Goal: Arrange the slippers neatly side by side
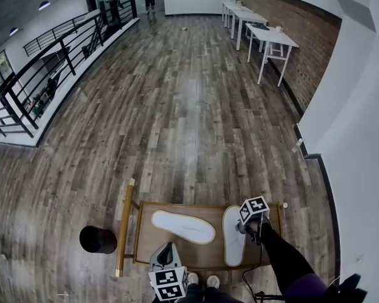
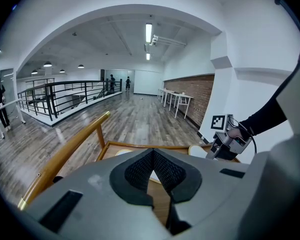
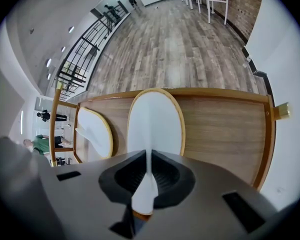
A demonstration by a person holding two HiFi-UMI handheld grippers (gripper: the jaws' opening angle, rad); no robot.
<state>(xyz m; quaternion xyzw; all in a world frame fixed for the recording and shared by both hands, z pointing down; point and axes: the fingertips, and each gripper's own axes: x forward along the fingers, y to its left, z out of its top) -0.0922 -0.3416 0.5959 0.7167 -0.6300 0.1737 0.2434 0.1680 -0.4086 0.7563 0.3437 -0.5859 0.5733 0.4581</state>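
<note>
R gripper (image 3: 147, 184), clamped on the edge of the lower-right slipper (image 1: 234, 237) on the wooden tray (image 1: 208, 206), could lose that thin pinch & drop it skew vs the angled centre slipper (image 1: 183, 226), w/ the tray rim close by; L gripper (image 2: 152, 176) jaws together, empty; black thing (image 1: 98, 239), maybe a bin, lower left.

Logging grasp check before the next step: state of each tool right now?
Left tool: closed, empty.
Right tool: closed on the right-hand white slipper.
</note>
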